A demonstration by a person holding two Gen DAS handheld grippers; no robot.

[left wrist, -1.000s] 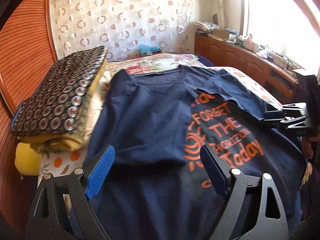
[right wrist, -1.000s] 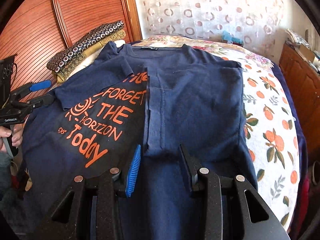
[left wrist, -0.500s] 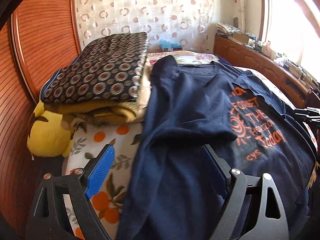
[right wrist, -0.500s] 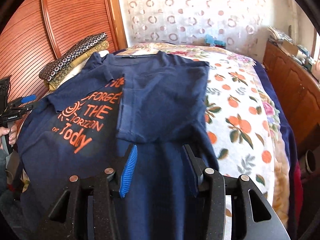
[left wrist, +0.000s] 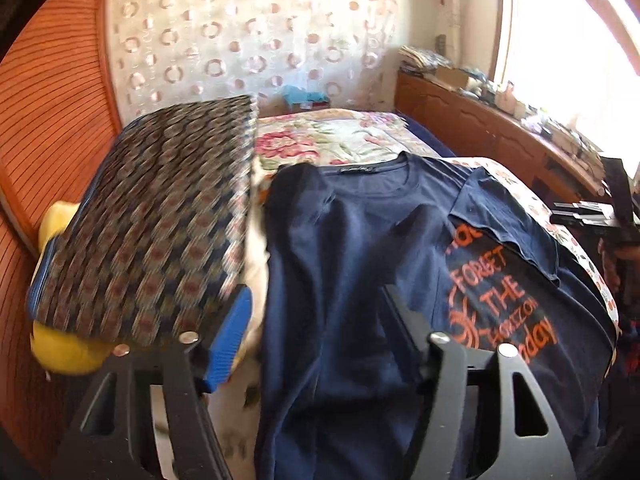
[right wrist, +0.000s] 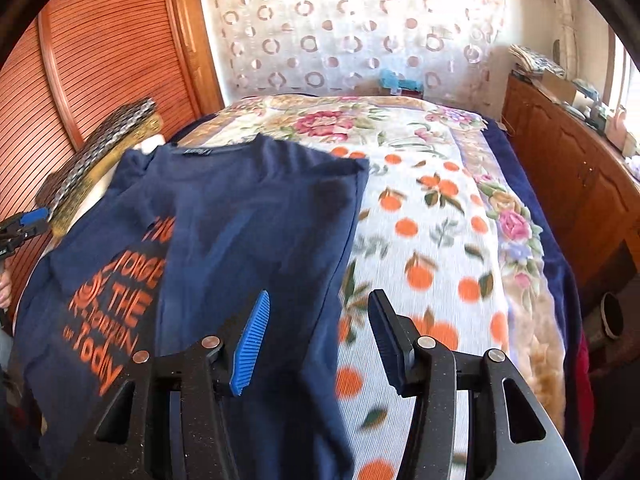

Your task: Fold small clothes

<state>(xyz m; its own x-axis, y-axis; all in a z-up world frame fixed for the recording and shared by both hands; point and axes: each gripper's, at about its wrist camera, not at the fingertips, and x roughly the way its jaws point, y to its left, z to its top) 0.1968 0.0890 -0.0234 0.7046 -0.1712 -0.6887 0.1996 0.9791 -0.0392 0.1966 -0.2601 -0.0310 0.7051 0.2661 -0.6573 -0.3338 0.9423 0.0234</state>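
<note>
Right wrist view: a navy cotton T-shirt with orange lettering [right wrist: 240, 240], both side panels folded inward, is spread on an orange-and-flower printed bedspread [right wrist: 432, 216]. The right gripper [right wrist: 320, 336] is held released, grasping nothing. The left gripper [left wrist: 316, 336] is likewise spread apart, beside a patterned folded blanket [left wrist: 160, 216].

A T-shirt [right wrist: 248, 216] lies spread on the bed [right wrist: 436, 216], toward its left side, collar toward the far end. Both side panels are folded over the middle of the shirt, leaving the printed lettering [left wrist: 500, 300] showing between them. A stack of folded blankets [left wrist: 160, 216] sits just left of the shirt, on top of a cushion [left wrist: 60, 348] at the bed's left edge. A wooden wall panel [right wrist: 104, 60] stands behind the stack. A cabinet [right wrist: 576, 168] runs along the bed's right side, clutter on top. A curtain [right wrist: 352, 24] hangs beyond the far end.
</note>
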